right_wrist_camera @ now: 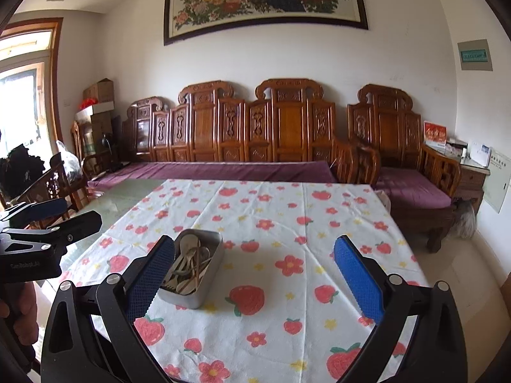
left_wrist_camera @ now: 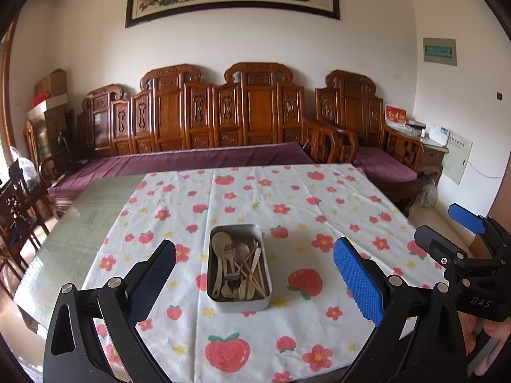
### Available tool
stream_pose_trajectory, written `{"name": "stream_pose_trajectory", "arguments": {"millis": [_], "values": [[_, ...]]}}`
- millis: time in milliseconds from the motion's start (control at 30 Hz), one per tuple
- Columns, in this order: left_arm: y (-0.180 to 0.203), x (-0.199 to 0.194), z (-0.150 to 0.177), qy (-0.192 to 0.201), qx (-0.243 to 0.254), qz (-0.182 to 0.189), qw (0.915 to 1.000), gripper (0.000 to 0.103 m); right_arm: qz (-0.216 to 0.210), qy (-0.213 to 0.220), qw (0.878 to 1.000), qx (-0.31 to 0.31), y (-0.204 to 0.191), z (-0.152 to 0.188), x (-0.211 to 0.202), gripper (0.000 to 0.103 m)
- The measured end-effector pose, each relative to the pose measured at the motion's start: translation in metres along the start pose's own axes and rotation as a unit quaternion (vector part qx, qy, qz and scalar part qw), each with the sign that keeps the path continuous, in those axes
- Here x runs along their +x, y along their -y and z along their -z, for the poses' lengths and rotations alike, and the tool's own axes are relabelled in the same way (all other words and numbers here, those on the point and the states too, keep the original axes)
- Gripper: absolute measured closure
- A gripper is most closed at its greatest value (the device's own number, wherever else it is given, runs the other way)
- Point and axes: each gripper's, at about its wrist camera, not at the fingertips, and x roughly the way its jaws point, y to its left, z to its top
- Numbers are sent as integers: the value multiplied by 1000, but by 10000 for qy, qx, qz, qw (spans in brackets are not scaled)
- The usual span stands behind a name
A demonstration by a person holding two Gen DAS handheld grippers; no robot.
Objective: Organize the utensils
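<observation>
Both grippers spread wide and empty above the strawberry-print tablecloth [left_wrist_camera: 319, 210]

The metal tin [left_wrist_camera: 239, 300] of utensils [left_wrist_camera: 238, 263] sits mid-cloth, well clear of every table edge, with bare cloth all round. The left gripper [left_wrist_camera: 254, 274] frames the tin between its fingers without touching; the right gripper [right_wrist_camera: 254, 274] hangs with the tin just beyond its left fingertip [right_wrist_camera: 153, 274], apart from it

- White cotton tablecloth [left_wrist_camera: 287, 198] on the table: red strawberry and flower print, small yellow stars
- Silver-grey rectangular metal tin [left_wrist_camera: 238, 303]; pale beige utensils [left_wrist_camera: 238, 265] inside
- Left gripper [left_wrist_camera: 255, 274]: black frame, blue dimpled pads
- Purple sofa cushions [right_wrist_camera: 223, 170], carved reddish-brown wooden backrests [right_wrist_camera: 255, 121]
</observation>
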Motion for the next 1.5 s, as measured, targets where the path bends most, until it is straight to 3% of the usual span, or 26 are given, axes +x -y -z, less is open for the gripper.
{"name": "stream_pose_trajectory", "arguments": {"millis": [333, 1500], "values": [[8, -22, -5, 264, 1, 28, 9996, 8, 34, 310, 9995, 57, 7, -13, -28, 3], [7, -21, -1, 257, -6, 32, 9997, 8, 11, 309, 9995, 116, 7, -13, -30, 3]]}}
